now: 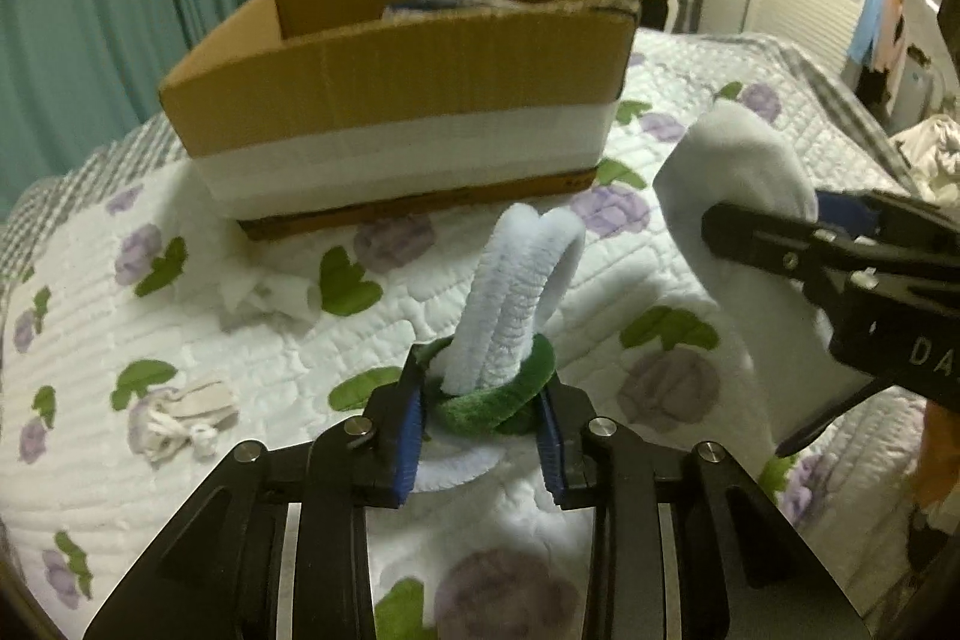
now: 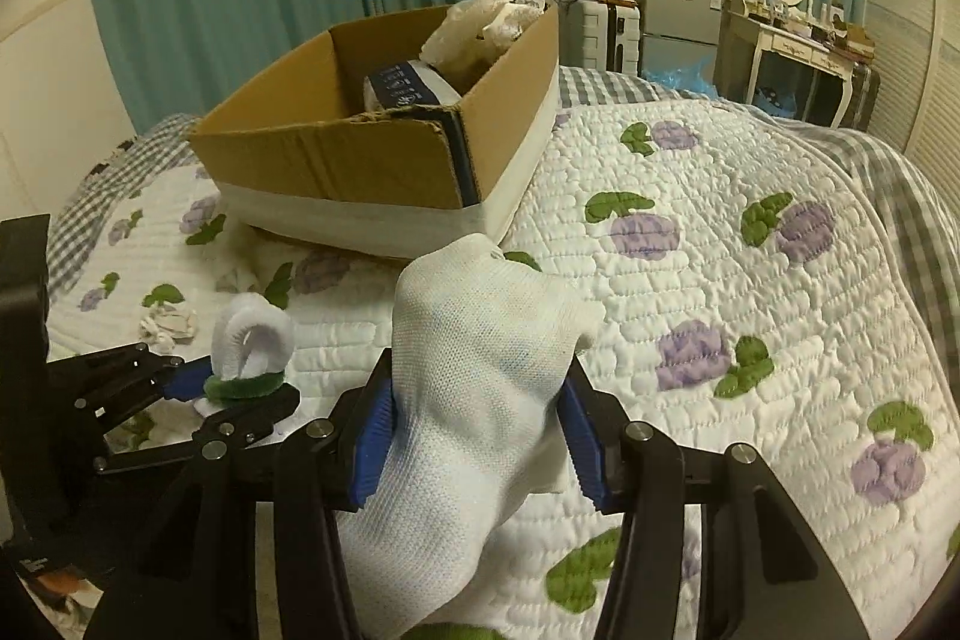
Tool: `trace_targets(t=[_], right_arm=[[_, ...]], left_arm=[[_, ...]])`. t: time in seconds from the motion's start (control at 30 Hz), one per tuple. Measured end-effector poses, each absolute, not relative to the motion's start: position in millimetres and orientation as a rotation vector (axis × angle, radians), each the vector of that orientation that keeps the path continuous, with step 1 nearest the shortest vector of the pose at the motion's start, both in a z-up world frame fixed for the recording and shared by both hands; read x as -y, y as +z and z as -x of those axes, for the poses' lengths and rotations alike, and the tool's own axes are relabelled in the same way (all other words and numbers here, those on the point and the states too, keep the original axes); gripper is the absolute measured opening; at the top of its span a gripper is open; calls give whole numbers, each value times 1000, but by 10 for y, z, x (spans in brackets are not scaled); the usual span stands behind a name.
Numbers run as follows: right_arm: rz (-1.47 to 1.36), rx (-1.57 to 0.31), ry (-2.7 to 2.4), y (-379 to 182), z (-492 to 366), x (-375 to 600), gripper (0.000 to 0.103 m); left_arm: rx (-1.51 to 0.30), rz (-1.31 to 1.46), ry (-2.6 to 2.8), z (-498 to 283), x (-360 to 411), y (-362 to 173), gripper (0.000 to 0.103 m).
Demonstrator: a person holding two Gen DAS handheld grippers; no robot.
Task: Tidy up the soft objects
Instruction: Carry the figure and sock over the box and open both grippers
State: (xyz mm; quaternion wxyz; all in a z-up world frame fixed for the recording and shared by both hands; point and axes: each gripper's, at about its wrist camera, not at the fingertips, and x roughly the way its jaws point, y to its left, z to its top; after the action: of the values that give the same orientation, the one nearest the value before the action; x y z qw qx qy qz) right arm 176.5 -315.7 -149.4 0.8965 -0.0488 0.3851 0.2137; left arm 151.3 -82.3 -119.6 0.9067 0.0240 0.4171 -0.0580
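Note:
My left gripper [image 1: 480,424] is shut on a fuzzy hair tie [image 1: 516,316] with white loops and a green ring at its base; it also shows in the right wrist view [image 2: 252,346]. My right gripper [image 2: 474,430] is shut on a white sock [image 2: 480,358], which also shows in the left wrist view [image 1: 738,172]. Both are held above the quilt, in front of an open cardboard box [image 1: 396,88] with a white band. The box [image 2: 384,160] holds a dark blue and white item [image 2: 408,85] and a pale crumpled piece [image 2: 486,16].
The bed has a white quilt [image 2: 720,292] with purple flowers and green leaves. A small knotted white cloth [image 1: 180,418] and a crumpled white scrap [image 1: 270,298] lie on it left of my left gripper. Teal curtains, a dresser with mirror and a small fridge stand behind.

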Motion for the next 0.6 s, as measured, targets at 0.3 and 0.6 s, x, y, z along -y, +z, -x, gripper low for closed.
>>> trace_targets(t=[0.3,0.6], right_arm=[[82,-748,418,-1199,-1388,3168,50],[99,-650,423,-627,-979,3031,50]], left_arm=[[-774,-39,-106,-1149,675,-745,31],[-665,-55,-82,-918,625,-140,31]])
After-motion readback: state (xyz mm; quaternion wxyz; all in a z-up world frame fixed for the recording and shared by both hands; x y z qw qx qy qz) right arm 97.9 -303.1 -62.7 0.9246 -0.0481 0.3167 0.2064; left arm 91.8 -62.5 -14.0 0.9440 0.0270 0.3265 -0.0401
